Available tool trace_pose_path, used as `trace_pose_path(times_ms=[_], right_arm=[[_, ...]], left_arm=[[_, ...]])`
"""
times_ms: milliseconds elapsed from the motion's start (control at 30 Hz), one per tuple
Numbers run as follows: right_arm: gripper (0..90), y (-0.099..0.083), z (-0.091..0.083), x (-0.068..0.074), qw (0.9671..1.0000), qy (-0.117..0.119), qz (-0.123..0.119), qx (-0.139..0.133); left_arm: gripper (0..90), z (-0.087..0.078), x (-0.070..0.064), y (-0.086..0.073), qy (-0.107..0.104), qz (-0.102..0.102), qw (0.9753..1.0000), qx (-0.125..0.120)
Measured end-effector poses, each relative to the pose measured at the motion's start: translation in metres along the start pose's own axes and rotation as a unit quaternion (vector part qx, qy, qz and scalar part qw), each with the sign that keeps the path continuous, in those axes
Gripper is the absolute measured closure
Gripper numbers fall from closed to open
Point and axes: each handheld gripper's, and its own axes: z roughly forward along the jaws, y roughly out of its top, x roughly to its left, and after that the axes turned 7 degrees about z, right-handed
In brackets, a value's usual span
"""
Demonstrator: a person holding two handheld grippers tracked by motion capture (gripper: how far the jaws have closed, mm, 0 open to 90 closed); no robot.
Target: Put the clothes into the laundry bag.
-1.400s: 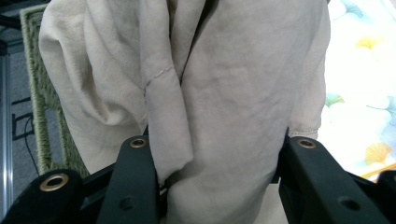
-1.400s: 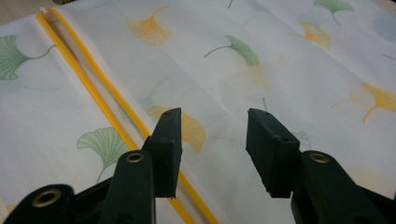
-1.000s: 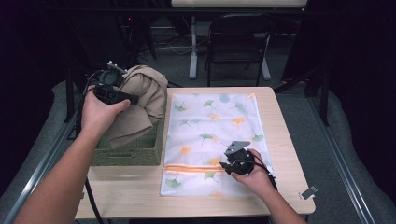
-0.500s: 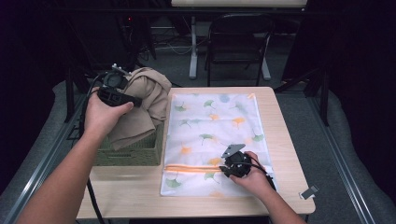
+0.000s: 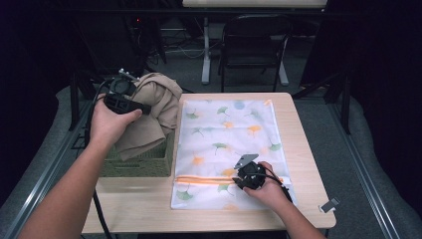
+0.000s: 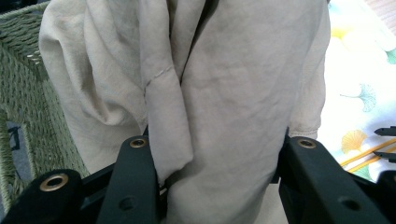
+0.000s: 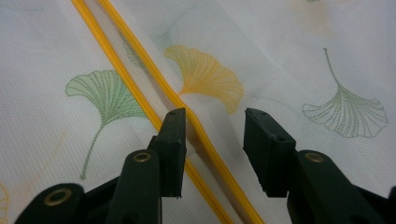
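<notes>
My left gripper (image 5: pixel 144 107) holds a beige garment (image 5: pixel 154 112) up over a green woven basket (image 5: pixel 142 164) at the table's left. In the left gripper view the bunched cloth (image 6: pixel 219 84) fills the gap between the jaws, with the basket wall (image 6: pixel 23 93) behind it. A white mesh bag printed with ginkgo leaves (image 5: pixel 229 129) lies flat on the table, and an orange zip (image 5: pixel 204 180) runs across its near end. My right gripper (image 5: pixel 238 180) rests low on the bag. Its jaws stand apart over the zip (image 7: pixel 140 51), with nothing clamped between them (image 7: pixel 214 119).
The wooden table (image 5: pixel 306 149) ends close to the bag's right and near edges. A small grey clip (image 5: pixel 329 204) lies at the front right corner. A dark folding chair (image 5: pixel 254 40) stands beyond the table's far edge.
My left gripper has drifted slightly right and down with the garment. My right gripper has edged a little left and nearer, onto the zip.
</notes>
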Motion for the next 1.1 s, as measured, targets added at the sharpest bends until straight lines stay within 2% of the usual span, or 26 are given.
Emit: trace_pose_path(times_ms=[33, 67, 167, 267, 300, 333, 367, 433, 533, 733, 767, 867, 967, 1100], right_arm=[[58.8, 0.003, -0.003, 0.001, 0.9996, 0.013, 0.005, 0.026], [58.8, 0.001, 0.001, 0.001, 0.9999, 0.007, -0.01, -0.003], [59.0, 0.003, 0.004, 0.003, 0.9998, 0.007, -0.013, -0.01], [59.7, 0.004, 0.008, 0.002, 0.9999, 0.011, -0.007, -0.004], [60.4, 0.007, 0.005, 0.002, 0.9994, 0.021, 0.007, 0.025], [61.2, 0.009, 0.002, 0.001, 0.999, 0.013, -0.003, 0.044], [61.2, 0.005, 0.01, 0.001, 0.9998, 0.019, -0.004, -0.008], [64.8, 0.004, 0.011, 0.001, 0.9995, 0.027, 0.004, -0.015], [72.8, 0.005, 0.012, -0.001, 0.9991, 0.039, 0.005, -0.016], [82.5, 0.005, 0.013, -0.003, 0.999, 0.042, 0.001, -0.018], [84.2, 0.005, 0.013, -0.003, 0.9989, 0.043, 0.008, -0.017], [86.0, 0.006, 0.014, -0.006, 0.9985, 0.048, 0.018, -0.019], [87.2, 0.008, 0.014, -0.006, 0.9988, 0.044, 0.012, -0.014], [87.9, 0.009, 0.014, -0.006, 0.9985, 0.048, 0.022, -0.017]], left_arm=[[61.2, 0.0, 0.0, 0.0, 0.0, 0.0, 1.0, 0.0], [61.2, 0.0, 0.0, 0.0, 0.0, 0.0, 1.0, 0.0], [61.2, 0.0, 0.0, 0.0, -0.001, 0.0, 1.0, -0.001], [61.2, 0.0, 0.0, 0.0, -0.001, -0.001, 1.0, 0.0], [61.2, 0.0, 0.0, 0.0, -0.001, 0.0, 1.0, 0.0], [61.2, 0.0, 0.0, 0.0, -0.001, 0.0, 1.0, 0.0], [61.2, 0.0, 0.0, 0.0, -0.001, 0.0, 1.0, 0.0], [61.2, 0.0, 0.0, 0.0, -0.001, 0.0, 1.0, 0.001], [61.2, 0.0, 0.001, -0.001, -0.001, -0.001, 1.0, 0.0], [61.2, 0.001, 0.0, -0.002, -0.002, -0.002, 1.0, 0.002], [61.2, 0.001, 0.0, -0.002, -0.002, -0.002, 1.0, 0.002], [61.2, 0.001, 0.0, -0.002, -0.001, -0.002, 1.0, 0.001], [61.2, 0.0, -0.001, -0.002, -0.004, 0.001, 1.0, 0.001], [61.3, 0.0, -0.003, -0.002, -0.004, 0.002, 1.0, 0.001]])
